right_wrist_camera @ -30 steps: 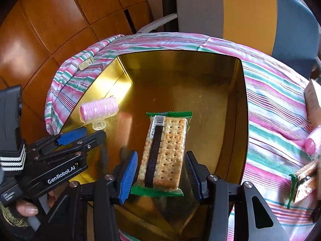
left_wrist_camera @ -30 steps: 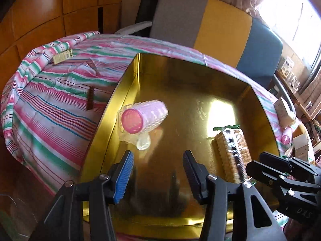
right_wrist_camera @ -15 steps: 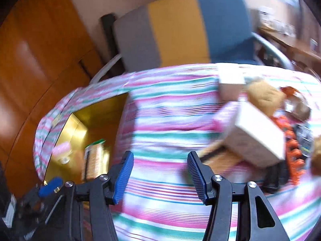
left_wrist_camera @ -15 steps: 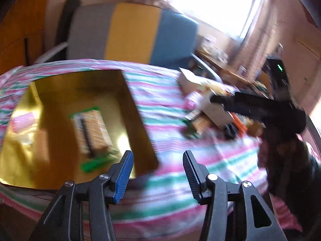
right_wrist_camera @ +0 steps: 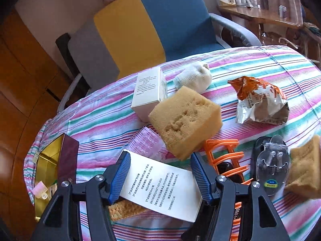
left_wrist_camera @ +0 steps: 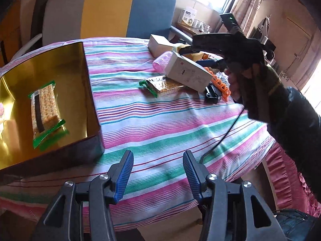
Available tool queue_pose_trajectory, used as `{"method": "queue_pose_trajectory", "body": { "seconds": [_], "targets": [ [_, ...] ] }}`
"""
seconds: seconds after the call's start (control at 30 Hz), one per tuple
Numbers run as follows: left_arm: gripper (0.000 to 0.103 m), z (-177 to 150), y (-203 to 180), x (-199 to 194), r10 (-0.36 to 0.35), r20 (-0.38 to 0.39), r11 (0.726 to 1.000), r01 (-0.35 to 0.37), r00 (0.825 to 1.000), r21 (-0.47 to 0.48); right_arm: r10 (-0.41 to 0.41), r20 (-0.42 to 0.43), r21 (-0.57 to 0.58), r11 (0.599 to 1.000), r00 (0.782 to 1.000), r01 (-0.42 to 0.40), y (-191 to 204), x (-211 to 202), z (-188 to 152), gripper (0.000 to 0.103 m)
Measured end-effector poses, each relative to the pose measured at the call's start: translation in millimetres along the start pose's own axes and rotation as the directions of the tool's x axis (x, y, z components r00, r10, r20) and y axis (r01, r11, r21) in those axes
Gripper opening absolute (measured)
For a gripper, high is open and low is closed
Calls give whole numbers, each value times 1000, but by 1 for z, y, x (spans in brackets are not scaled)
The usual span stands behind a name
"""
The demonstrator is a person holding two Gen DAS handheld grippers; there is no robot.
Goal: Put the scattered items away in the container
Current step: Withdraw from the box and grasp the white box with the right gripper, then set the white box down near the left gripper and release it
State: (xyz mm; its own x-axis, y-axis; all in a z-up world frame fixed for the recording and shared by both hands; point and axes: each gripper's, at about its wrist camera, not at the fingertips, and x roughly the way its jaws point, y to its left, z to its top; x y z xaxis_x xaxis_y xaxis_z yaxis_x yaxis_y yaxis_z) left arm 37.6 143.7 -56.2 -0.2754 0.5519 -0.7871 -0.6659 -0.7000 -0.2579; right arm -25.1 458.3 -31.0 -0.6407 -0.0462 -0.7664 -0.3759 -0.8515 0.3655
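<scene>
The gold box (left_wrist_camera: 85, 64) sits at the table's left and holds a green-ended cracker pack (left_wrist_camera: 43, 106); the box also shows in the right wrist view (right_wrist_camera: 66, 156). My left gripper (left_wrist_camera: 158, 170) is open and empty above the striped cloth, right of the box. My right gripper (right_wrist_camera: 160, 172) is open over a white printed box (right_wrist_camera: 162, 188) that leans on a second cracker pack (right_wrist_camera: 124, 208); its jaws stand either side of the box without gripping it. A yellow sponge (right_wrist_camera: 186, 120) and a pink hair roller (right_wrist_camera: 146, 144) lie just beyond. In the left wrist view the right gripper (left_wrist_camera: 202, 55) hovers over the white box (left_wrist_camera: 188, 72).
Another white box (right_wrist_camera: 149, 92), a rolled white sock (right_wrist_camera: 193, 77), an orange snack bag (right_wrist_camera: 260, 100), an orange comb (right_wrist_camera: 224, 156), a clear packaged plug (right_wrist_camera: 272, 164) and a second sponge (right_wrist_camera: 307, 166) crowd the table's right side. A tri-colour chair (left_wrist_camera: 108, 10) stands behind the table.
Both grippers have swung away from the gold box toward the clutter on the right. The right gripper now straddles the white printed box; the left hangs over bare cloth.
</scene>
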Motion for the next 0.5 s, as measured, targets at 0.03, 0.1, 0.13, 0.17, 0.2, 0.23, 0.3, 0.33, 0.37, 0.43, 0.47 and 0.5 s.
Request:
{"method": "queue_pose_trajectory", "body": {
  "seconds": [0.03, 0.1, 0.13, 0.17, 0.2, 0.23, 0.3, 0.33, 0.37, 0.43, 0.47, 0.5],
  "targets": [
    [52, 0, 3, 0, 3, -1, 1000, -3, 1000, -9, 21, -11, -23, 1000, 1000, -21, 5, -1, -5, 64],
    [52, -1, 6, -1, 6, -1, 1000, -6, 1000, -21, 73, -50, -55, 996, 996, -76, 14, -2, -17, 64],
    [52, -2, 7, -2, 7, 0, 1000, -7, 1000, -24, 99, -64, -74, 992, 993, -104, 19, -4, -25, 65],
    [52, -3, 8, -3, 7, 2, 1000, -7, 1000, -26, 114, -79, -96, 988, 990, -122, 25, -6, -33, 66],
    [52, -3, 8, -4, 7, 3, 1000, -7, 1000, -27, 129, -91, -114, 984, 988, -139, 30, -9, -43, 68],
    [52, -4, 8, -5, 7, 5, 1000, -7, 1000, -27, 146, -107, -126, 979, 983, -159, 34, -12, -51, 69],
    [52, -6, 7, -6, 5, 7, 1000, -4, 1000, -27, 151, -140, -163, 971, 979, -173, 42, -17, -71, 71],
    [52, -6, 7, -7, 4, 7, 1000, -3, 1000, -27, 152, -154, -184, 966, 976, -179, 46, -19, -81, 71],
    [52, -7, 7, -7, 4, 7, 1000, -4, 1000, -28, 156, -166, -200, 962, 974, -188, 49, -22, -91, 71],
    [52, -8, 6, -7, 1, 6, 1000, -1, 1000, -30, 147, -204, -222, 956, 968, -192, 52, -25, -112, 72],
    [52, -8, 5, -7, -1, 6, 1000, 1, 1000, -30, 142, -208, -232, 954, 968, -189, 52, -27, -121, 72],
    [52, -9, 4, -8, -1, 7, 1000, 1, 1000, -30, 136, -222, -237, 953, 965, -189, 51, -29, -130, 72]
  ]
}}
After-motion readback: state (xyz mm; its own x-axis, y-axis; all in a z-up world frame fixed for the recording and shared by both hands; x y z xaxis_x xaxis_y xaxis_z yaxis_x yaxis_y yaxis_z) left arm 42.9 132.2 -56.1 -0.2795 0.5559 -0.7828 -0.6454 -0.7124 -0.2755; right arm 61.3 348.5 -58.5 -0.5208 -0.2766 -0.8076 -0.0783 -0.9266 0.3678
